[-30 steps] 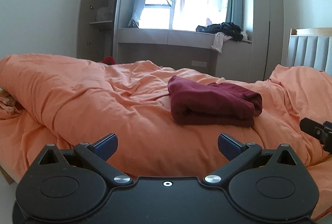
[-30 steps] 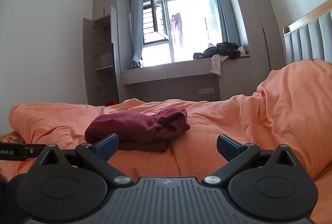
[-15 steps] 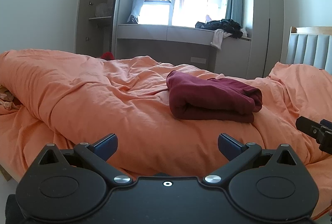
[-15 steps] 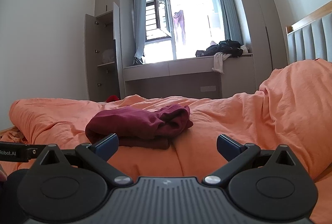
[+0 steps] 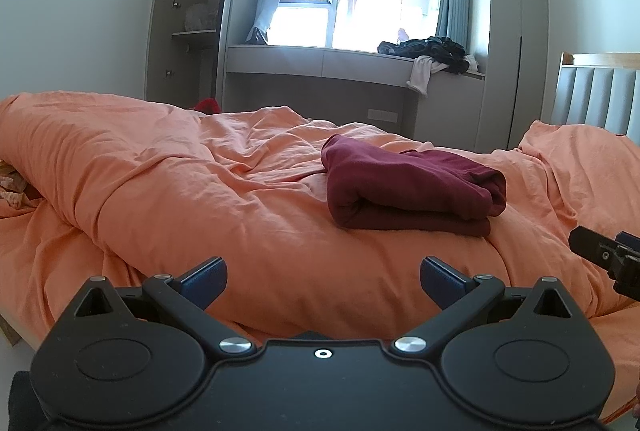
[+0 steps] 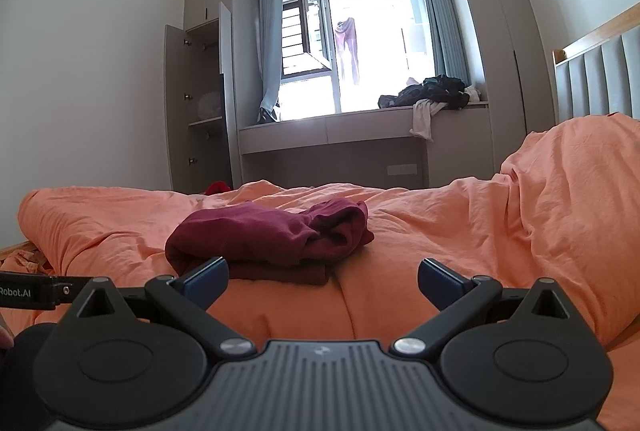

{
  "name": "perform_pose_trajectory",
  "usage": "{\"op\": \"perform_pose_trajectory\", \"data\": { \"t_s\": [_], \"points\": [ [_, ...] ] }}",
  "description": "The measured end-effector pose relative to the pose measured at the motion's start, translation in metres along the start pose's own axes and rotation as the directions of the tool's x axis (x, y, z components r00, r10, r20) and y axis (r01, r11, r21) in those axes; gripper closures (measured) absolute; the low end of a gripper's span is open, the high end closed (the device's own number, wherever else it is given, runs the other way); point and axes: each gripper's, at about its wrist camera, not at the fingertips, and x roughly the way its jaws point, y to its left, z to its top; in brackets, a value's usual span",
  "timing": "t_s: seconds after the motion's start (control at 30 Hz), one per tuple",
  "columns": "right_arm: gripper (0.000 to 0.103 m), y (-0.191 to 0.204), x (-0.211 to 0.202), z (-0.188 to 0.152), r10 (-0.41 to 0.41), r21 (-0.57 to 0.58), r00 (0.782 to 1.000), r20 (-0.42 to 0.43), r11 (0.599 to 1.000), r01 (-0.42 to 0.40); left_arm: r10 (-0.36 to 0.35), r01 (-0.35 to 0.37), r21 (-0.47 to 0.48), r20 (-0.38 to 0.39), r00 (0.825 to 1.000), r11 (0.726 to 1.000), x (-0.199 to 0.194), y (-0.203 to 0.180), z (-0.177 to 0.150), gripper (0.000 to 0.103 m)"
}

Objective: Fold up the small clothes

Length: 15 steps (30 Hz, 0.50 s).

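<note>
A dark red garment (image 5: 408,187) lies folded in a thick bundle on the orange duvet (image 5: 160,191). It also shows in the right wrist view (image 6: 272,235), left of centre. My left gripper (image 5: 323,277) is open and empty, low over the near edge of the bed, short of the garment. My right gripper (image 6: 323,277) is open and empty, also short of the garment. The tip of the right gripper shows at the right edge of the left wrist view (image 5: 604,255). The left gripper's side shows at the left edge of the right wrist view (image 6: 36,291).
The duvet (image 6: 540,215) rises in a high fold at the right. A padded headboard (image 5: 596,99) stands at the far right. A window bench (image 5: 320,59) with a pile of dark clothes (image 5: 432,49) runs behind the bed. An open wardrobe (image 5: 192,19) stands at the left.
Both views have tilted slightly so the room sits lower in frame. The garment lies as before and both grippers stay open.
</note>
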Motion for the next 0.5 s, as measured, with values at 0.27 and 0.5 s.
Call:
{"op": "perform_pose_trajectory", "data": {
  "t_s": [0.27,0.5],
  "points": [
    [0.0,-0.0002,0.0002,-0.0002,0.0,0.0,1.0,-0.002,1.0,0.0,0.0,0.0,-0.001,-0.001,1.0,1.0,0.0,0.0,-0.0004,0.001],
    [0.0,-0.0004,0.0005,-0.0004,0.0,0.001,1.0,-0.003,1.0,0.0,0.003,-0.003,-0.001,-0.003,1.0,1.0,0.0006,-0.0012,-0.0027,0.001]
  ]
}}
